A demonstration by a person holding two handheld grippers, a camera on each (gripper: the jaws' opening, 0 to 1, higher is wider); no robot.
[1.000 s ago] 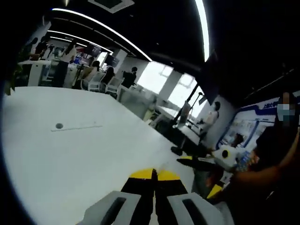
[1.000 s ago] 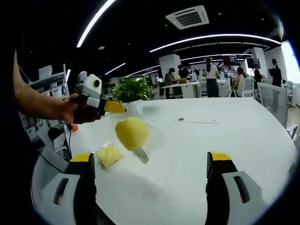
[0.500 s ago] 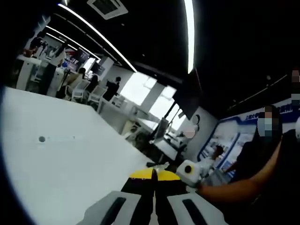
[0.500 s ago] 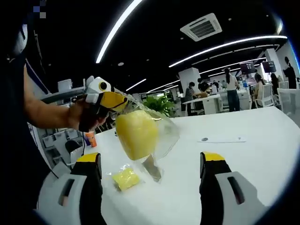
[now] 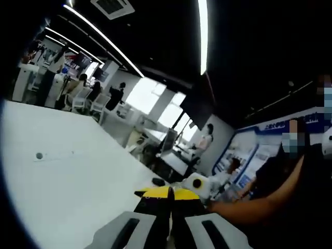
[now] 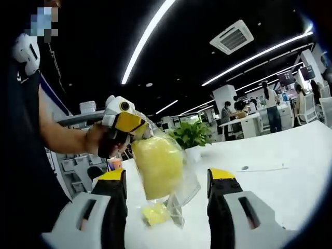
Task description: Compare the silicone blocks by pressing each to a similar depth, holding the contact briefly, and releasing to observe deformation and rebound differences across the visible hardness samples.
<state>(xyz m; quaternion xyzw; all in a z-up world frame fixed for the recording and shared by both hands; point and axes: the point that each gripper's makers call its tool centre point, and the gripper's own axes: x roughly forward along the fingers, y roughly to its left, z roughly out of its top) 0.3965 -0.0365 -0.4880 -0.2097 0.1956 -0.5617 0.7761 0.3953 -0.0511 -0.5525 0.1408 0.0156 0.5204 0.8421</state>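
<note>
Left gripper view:
left hand-held gripper [image 5: 171,193]: I see my yellow tips pressed together, no gap; what they pinch isn't visible from here.
desk [image 5: 62,181]: white, bare stretch ahead, small round port in it.
right hand-held gripper [image 5: 199,184]: coming in from the right, white body, held by a bare forearm [image 5: 259,207].
background: open office, people seated and standing far off.

Right gripper view:
right hand-held gripper [image 6: 167,179]: my jaws stand wide apart, nothing between them touching.
left hand-held gripper [image 6: 130,123]: up at left, clamped on the top edge of a clear plastic bag [image 6: 179,174].
large yellow silicone block [image 6: 157,165]: inside that bag, hanging in the air above the desk, framed between my jaws.
small yellow silicone block [image 6: 154,212]: in its own clear wrap, lying on the desk [image 6: 280,181] below the hanging bag.
potted plant [image 6: 192,136]: on the desk behind the bag.
</note>
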